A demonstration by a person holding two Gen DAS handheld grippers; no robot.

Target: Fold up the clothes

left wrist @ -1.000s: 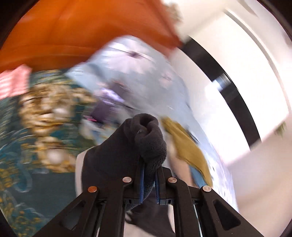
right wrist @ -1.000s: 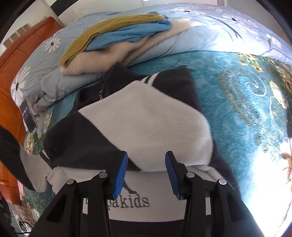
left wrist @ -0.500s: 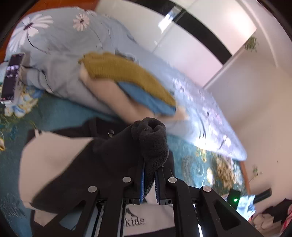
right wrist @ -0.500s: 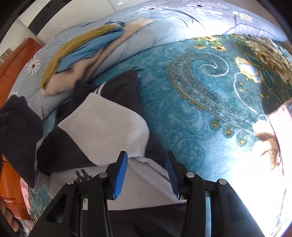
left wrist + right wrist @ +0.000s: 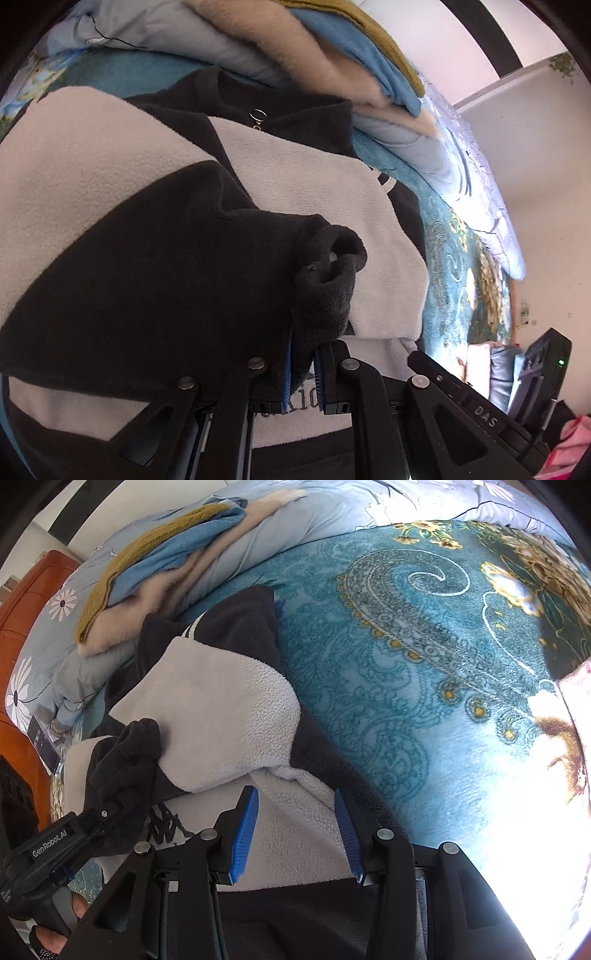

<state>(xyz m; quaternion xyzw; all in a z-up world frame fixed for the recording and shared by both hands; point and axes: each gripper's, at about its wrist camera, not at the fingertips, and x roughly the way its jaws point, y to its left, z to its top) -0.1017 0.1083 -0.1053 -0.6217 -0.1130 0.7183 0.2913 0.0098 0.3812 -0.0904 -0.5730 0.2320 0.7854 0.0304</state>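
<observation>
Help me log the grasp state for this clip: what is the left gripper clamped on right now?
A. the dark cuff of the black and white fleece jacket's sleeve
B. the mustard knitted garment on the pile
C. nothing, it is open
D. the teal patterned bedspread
A: the left gripper is shut on the dark sleeve cuff of the black and white fleece jacket.

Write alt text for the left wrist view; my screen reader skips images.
The left gripper is shut on the dark cuff of a black-and-white fleece jacket, its sleeve folded across the jacket's body. The jacket lies on a teal patterned bedspread, beside a stack of folded tan, blue and mustard clothes.
</observation>
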